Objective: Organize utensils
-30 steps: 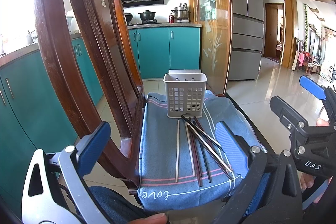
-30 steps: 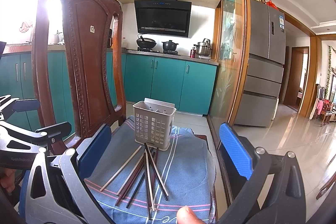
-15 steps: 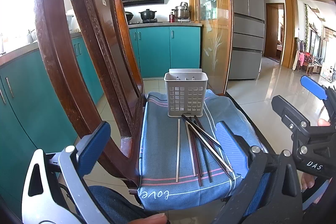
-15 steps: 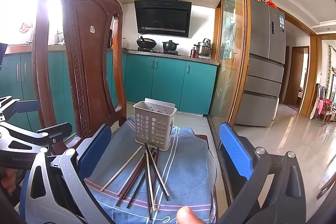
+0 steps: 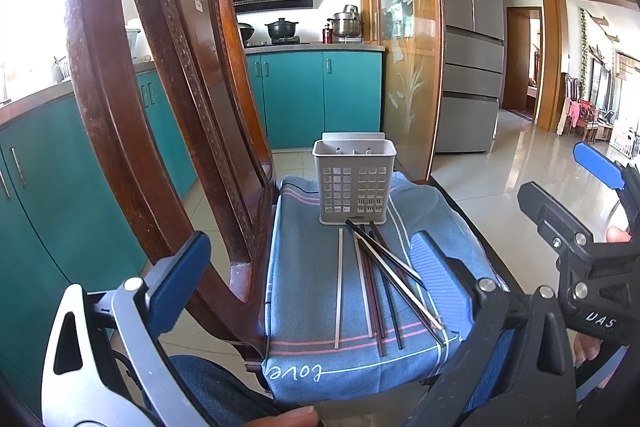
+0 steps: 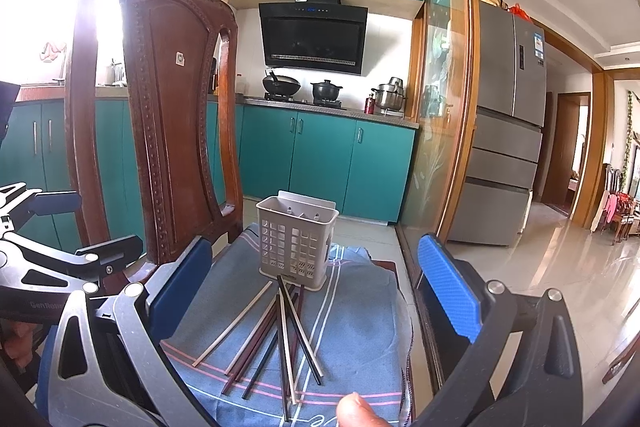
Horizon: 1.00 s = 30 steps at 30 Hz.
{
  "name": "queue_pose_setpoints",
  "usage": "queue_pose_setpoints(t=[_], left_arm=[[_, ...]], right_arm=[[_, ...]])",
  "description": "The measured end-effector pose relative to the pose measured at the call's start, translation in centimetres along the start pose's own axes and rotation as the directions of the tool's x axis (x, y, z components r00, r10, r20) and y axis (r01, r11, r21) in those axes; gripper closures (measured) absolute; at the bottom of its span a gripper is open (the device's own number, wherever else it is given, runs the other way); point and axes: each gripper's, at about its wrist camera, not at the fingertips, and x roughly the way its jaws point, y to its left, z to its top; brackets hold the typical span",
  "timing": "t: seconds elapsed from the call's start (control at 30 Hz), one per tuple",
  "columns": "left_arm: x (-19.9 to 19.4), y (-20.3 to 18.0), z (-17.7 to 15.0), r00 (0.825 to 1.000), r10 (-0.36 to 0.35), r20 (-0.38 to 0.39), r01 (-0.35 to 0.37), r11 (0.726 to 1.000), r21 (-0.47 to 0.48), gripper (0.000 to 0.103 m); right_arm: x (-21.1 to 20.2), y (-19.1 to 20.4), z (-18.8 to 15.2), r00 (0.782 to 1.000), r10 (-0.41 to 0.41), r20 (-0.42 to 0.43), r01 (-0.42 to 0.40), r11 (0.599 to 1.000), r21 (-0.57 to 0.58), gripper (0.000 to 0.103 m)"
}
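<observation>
Several chopsticks [image 5: 380, 283] [image 6: 276, 331], pale and dark, lie fanned on a blue cloth [image 5: 304, 291] [image 6: 360, 319] over a chair seat. Behind them stands an upright grey perforated holder [image 5: 354, 187] [image 6: 296, 241] with nothing visible inside. My left gripper [image 5: 308, 275] hovers open in front of the seat's near edge, nothing between its blue pads. My right gripper [image 6: 316, 291] is open too, held back from the chopsticks and holding nothing. In the left wrist view the right gripper [image 5: 592, 227] shows at the right edge.
The chair's tall carved wooden back [image 5: 160, 107] [image 6: 160, 115] rises at the left of the seat. Teal cabinets [image 6: 320, 163], a glass partition [image 6: 440, 107] and a grey fridge [image 6: 508, 131] stand behind. Tiled floor [image 5: 520, 163] spreads to the right. A fingertip [image 6: 356, 411] shows at the bottom edge.
Both grippers have barely shifted; the view drifts slightly. Chopsticks and holder have not moved.
</observation>
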Motion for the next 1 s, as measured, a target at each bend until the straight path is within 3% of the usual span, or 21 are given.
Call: queue_pose_setpoints(t=[1.0], left_arm=[[0.73,-0.06,0.23,1.000,0.008,-0.022,-0.008,1.000,0.004,0.004]], right_arm=[[0.65,-0.56,-0.32,1.000,-0.008,-0.005,0.007,1.000,-0.007,0.002]])
